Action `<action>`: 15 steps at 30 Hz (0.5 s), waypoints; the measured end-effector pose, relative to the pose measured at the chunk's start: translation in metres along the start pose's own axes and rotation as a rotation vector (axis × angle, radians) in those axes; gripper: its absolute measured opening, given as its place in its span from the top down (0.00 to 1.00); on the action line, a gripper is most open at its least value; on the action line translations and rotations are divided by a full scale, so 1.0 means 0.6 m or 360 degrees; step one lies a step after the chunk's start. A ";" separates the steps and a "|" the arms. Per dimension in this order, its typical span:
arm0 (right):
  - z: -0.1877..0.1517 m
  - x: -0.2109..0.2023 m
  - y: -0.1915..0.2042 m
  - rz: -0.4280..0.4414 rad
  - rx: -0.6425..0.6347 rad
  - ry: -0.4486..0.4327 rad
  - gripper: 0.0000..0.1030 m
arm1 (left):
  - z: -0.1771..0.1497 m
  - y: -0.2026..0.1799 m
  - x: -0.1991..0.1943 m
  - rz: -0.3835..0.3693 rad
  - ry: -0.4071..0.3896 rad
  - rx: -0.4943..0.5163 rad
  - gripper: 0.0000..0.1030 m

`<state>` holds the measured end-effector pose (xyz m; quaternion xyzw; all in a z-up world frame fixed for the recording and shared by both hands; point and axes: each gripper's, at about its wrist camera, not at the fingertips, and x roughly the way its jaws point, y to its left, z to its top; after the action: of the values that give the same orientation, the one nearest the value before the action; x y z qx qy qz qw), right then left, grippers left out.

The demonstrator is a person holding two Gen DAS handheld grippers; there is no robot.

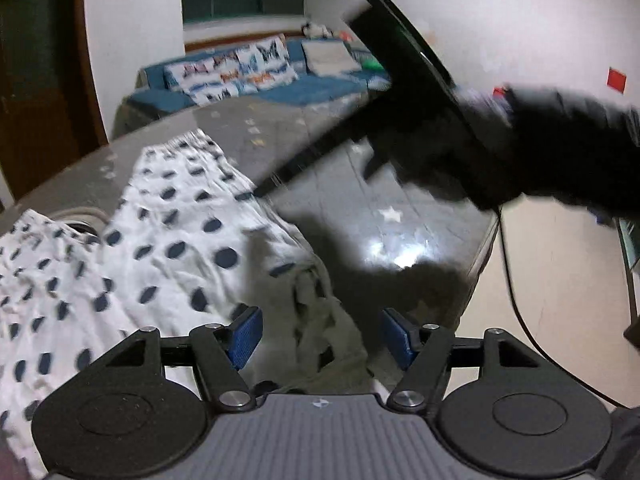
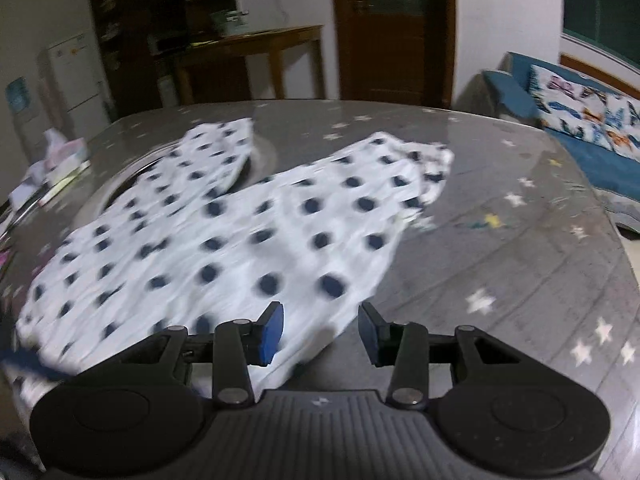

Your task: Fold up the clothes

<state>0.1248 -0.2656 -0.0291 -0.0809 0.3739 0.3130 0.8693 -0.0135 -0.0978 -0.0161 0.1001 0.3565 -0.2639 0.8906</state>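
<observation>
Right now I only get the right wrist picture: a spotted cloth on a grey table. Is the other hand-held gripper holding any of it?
Observer: No. The left hand-held gripper is open. A crumpled bit of the spotted cloth lies below its blue pads, not pinched.
Operator: Can you see my hand-held gripper from the left wrist view?
Observer: Yes. The right hand-held gripper shows there as a black blur above the table, to the right of the cloth.
Operator: Anything past the table's edge on that side?
Observer: A dark cable hangs down beside the edge.
</observation>
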 end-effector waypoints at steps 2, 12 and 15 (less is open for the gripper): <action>0.017 0.018 -0.024 -0.0034 0.0046 -0.0001 0.60 | 0.002 -0.007 0.022 -0.0007 0.0047 0.0004 0.35; 0.106 0.125 -0.134 -0.0147 0.0319 -0.0036 0.65 | 0.003 0.006 0.064 0.0015 0.0135 -0.0008 0.65; 0.131 0.159 -0.147 -0.0175 0.0347 -0.0050 0.65 | 0.008 0.019 0.066 0.0009 0.0140 -0.0049 0.76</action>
<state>0.2756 -0.2597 -0.0487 -0.0013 0.3870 0.2234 0.8946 0.0194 -0.1055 -0.0401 0.0990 0.3990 -0.2512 0.8763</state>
